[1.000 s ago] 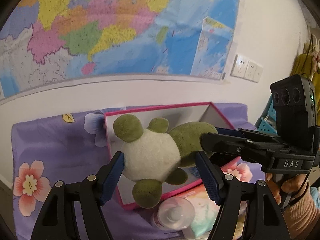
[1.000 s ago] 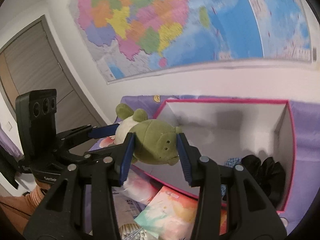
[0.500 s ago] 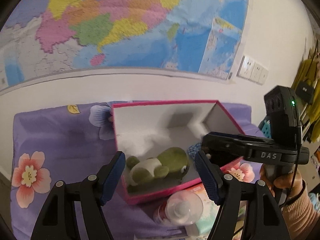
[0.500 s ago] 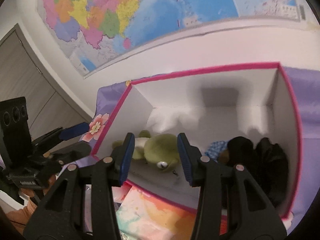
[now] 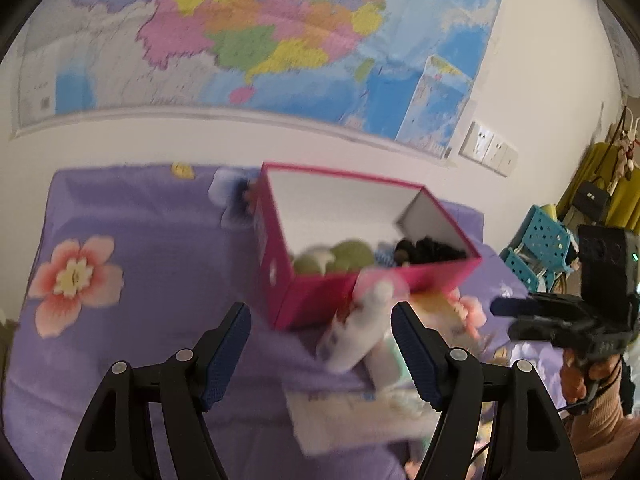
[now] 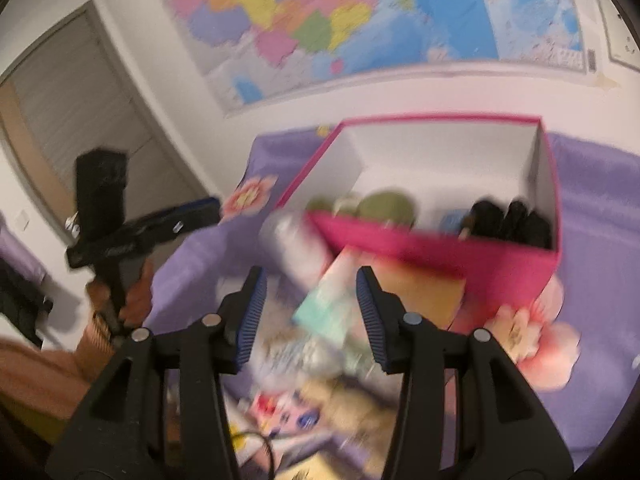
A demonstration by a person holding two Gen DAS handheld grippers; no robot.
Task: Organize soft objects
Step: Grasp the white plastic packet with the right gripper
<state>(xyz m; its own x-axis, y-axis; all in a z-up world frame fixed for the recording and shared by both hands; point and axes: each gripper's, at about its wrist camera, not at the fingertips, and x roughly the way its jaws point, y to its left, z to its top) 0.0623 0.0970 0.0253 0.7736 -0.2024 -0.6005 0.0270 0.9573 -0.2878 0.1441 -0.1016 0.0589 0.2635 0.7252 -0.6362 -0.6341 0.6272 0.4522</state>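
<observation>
Pink box (image 5: 304,296) = ref pt, sits on the purple floral cloth (image 5: 132,236). Green plush frog (image 5: 344,258) lies inside it, at the box's left end, w/ a black fuzzy item (image 5: 430,248) at the right end and a bit of blue between them. Left gripper (image 5: 320,354) hangs in front of the box, jaws spread, nothing pinched; blurred white bottle (image 5: 360,336) lies on the cloth beyond the gap, up against the box's front wall. Right gripper (image 6: 308,312) also in front of the box, jaws apart, empty; pastel packets (image 6: 332,312) on the cloth beyond. Left cam only: wall sockets (image 5: 486,146) right of the box, teal perforated basket (image 5: 538,246), right unit held by a hand (image 5: 580,376). Right cam only: grey door (image 6: 76,120) left of the box, left unit w/ a hand (image 6: 136,292). Wall map (image 6: 360,12) above the box in both. Text: none legible, too much motion blur.
</observation>
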